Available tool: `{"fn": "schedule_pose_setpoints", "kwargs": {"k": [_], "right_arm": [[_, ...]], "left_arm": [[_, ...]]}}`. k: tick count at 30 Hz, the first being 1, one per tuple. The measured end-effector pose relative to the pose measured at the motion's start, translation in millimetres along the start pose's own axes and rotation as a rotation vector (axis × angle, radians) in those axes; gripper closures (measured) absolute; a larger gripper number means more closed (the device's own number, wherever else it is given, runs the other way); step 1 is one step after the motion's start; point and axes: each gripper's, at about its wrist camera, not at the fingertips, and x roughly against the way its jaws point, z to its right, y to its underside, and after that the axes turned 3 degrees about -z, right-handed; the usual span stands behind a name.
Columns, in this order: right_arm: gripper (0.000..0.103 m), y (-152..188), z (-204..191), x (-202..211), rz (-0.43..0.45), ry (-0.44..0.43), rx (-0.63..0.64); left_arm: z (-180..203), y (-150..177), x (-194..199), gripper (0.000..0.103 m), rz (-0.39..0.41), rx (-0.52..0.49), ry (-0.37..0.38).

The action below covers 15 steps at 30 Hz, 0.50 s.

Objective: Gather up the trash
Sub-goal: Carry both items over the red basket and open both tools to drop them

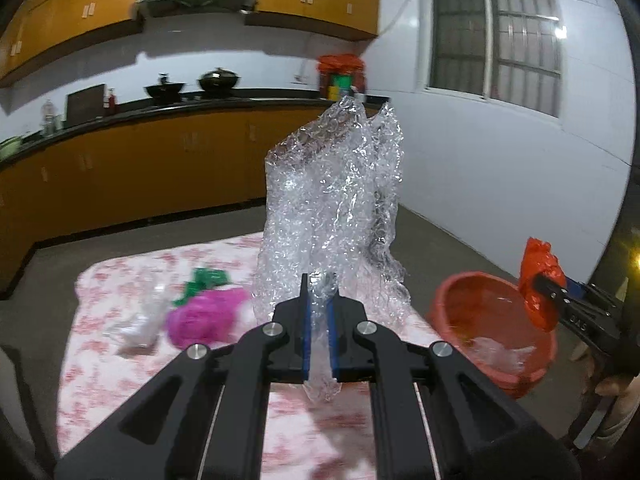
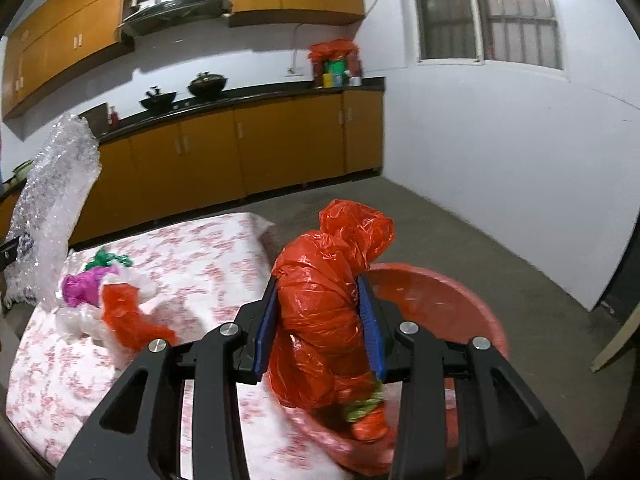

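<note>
Left wrist: left gripper (image 1: 319, 304) clamps tight on a thin fold of bubble wrap (image 1: 332, 208), sheet standing tall over the table (image 1: 120, 360). Red basin (image 1: 492, 320) sits to the right, so swing over its rim before letting go.

Right wrist: right gripper (image 2: 320, 320) pinches a bunched red bag (image 2: 324, 312) just above the basin (image 2: 460, 308). Lower it inside, then release. 3 more scraps sit on the table (image 2: 208, 264).

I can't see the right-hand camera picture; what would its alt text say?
The right gripper clamps a crumpled red plastic bag above a red basin. Left of it, a table with a flowered cloth holds more crumpled bags; behind are wooden kitchen cabinets.
</note>
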Motion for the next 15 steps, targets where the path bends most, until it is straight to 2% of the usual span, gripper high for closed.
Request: {"fn": "schedule_pose_setpoints", "kwargs": {"k": [15], "right_arm": [[0.064,8.5,58.6,13.3,0.024,0.105,-0.099]], "left_arm": [[111.9,17.2,-46.2,0.095,-0.063,-0.087,0.226]]}}
